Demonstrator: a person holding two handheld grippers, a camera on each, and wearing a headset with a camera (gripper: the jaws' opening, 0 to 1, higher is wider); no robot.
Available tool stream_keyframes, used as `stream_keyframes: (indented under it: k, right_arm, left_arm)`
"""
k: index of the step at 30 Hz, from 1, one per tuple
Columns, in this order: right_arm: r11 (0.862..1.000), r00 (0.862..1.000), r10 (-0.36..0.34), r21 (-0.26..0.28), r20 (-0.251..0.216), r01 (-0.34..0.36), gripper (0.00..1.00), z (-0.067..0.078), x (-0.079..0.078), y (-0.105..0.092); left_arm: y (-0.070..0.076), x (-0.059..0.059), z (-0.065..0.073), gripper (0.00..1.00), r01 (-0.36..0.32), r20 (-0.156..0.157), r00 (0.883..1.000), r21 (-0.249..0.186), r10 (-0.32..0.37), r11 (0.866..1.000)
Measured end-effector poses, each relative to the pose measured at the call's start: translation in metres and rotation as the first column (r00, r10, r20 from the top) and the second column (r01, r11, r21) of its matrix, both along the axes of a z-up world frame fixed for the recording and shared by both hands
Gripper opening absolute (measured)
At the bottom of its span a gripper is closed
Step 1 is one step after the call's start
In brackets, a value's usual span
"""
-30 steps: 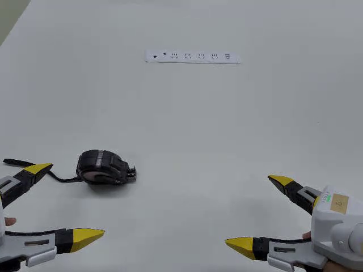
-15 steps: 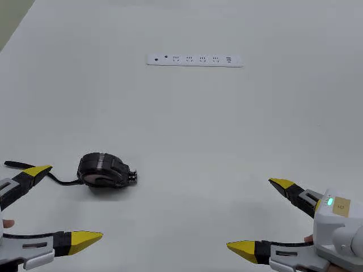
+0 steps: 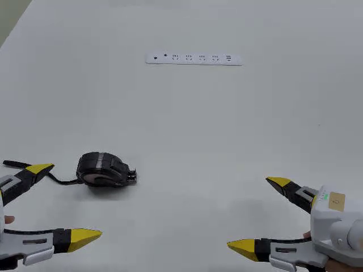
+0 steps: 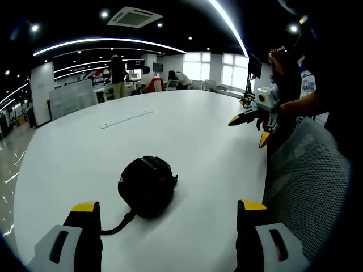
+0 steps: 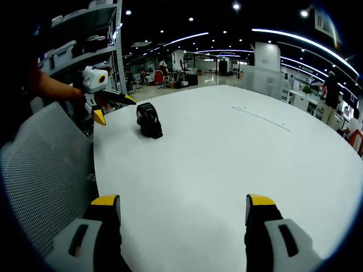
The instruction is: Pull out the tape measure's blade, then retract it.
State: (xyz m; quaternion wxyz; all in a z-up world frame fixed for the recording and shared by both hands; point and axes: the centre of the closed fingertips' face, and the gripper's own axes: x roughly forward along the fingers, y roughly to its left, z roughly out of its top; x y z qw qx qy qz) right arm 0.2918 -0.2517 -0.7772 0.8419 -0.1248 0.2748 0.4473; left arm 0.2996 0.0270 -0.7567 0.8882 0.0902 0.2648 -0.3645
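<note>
While the tape measure [image 3: 106, 169] lies untouched on the white table [image 3: 227, 130], both grippers are held low at the near edge, apparently staged for an approach and not yet engaged. The left gripper [image 3: 68, 200] has its jaws spread wide and grips nothing. It sits just beside the case, whose black strap [image 3: 57, 178] trails toward its upper jaw tip. In the left gripper view the case lies ahead, between the two jaws, so this gripper is judged to be lined up to pin the body. The right gripper [image 3: 255, 213] is likewise spread and empty, well apart from the case. It stands on the side toward which a small projection points, apparently the blade's end hook, though it is too small to confirm. That placement suits it for drawing the blade out. No blade is extended. A power strip [image 3: 193, 58] lies far across the table, clear of the work. Against the earlier frames, the case, strap and both grippers hold practically the same positions, and the slight overall shift is attributed to the headset.
</note>
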Motion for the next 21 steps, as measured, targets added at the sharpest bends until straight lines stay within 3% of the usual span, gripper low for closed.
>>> stream_keyframes:
  k: [21]
  right_arm:
    - [0.995,0.995,0.098,-0.022,-0.021,-0.099,0.88,-0.006,0.019,0.013]
  left_arm:
    - [0.005,0.020,-0.011,0.93,0.104,-0.047,0.994,0.069,-0.101,0.992]
